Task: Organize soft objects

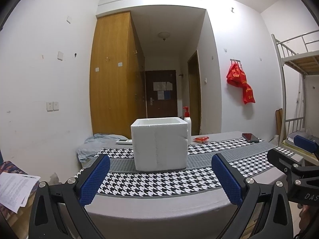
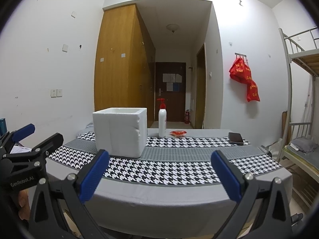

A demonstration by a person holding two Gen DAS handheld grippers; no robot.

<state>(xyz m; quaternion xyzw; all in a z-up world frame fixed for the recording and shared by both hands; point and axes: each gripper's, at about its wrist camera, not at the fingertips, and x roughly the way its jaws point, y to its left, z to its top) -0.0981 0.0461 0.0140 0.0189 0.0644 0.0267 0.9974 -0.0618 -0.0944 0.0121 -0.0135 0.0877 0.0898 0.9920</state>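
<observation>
Both your grippers hover short of the bench's (image 2: 179, 191) near edge, and neither is in contact with anything. The left gripper (image 1: 159, 181) has its fingers spread wide with nothing between them; the right gripper (image 2: 159, 177) stands the same way, wide and empty.

The only soft item clearly in reach is the red packet (image 2: 178, 133). It lies flat on the far part of the bench, just right of the pump bottle (image 2: 162, 122) and well apart from the phone (image 2: 235, 138) at the far right. The foam box (image 2: 119, 131) stands open-topped on the patterned runner (image 2: 159, 171), left of the bottle. A blue cloth (image 1: 93, 145) lies bunched at the far left end; whether it rests on the bench or beyond it cannot be told.

Handling judgement: the packet looks light, thin and crinkly, likely slippery film with loose contents. It should deform under pressure, so close gently. Take it across its short width near the middle; an end grip risks it sagging or slipping free.

Orientation: its long axis runs left to right, roughly parallel to the bench's far edge. Which end is the top cannot be read at this range.

The box looks light and brittle, easily knocked; keep clear of its walls when you reach past.
</observation>
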